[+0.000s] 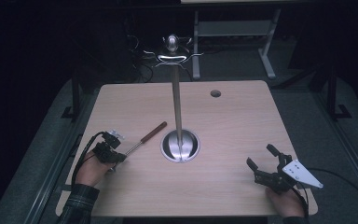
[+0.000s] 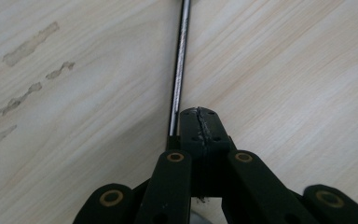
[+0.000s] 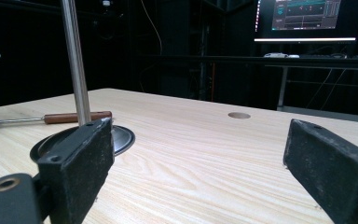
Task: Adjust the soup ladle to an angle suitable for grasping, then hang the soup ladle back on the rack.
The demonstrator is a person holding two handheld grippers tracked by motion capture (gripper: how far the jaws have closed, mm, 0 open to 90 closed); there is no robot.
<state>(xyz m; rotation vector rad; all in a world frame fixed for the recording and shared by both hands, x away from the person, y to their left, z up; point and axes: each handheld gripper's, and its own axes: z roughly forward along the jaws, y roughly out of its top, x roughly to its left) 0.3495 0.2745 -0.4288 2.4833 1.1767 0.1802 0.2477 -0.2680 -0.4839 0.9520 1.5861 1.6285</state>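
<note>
A utensil with a brown wooden handle (image 1: 154, 131) and a thin metal shaft (image 2: 179, 60) lies flat on the wooden table (image 1: 233, 121), left of a metal stand. The stand has a round dished base (image 1: 180, 145), a tall pole (image 1: 177, 102) and hooks at its top (image 1: 172, 53). My left gripper (image 1: 119, 157) rests at the shaft's near end, jaws shut pad to pad (image 2: 200, 114); the shaft runs along their left side and slips under them. My right gripper (image 1: 262, 157) sits low at the table's right front, open, nothing between its pads (image 3: 200, 149). Its view shows the pole (image 3: 76, 60) and handle (image 3: 74, 117).
A round cable hole (image 1: 216, 93) sits at the table's far right. Faint stains (image 2: 28, 44) mark the wood near the left gripper. Beyond the table stand a dark floor, a desk frame (image 1: 265, 51) and lit monitors (image 3: 307, 18).
</note>
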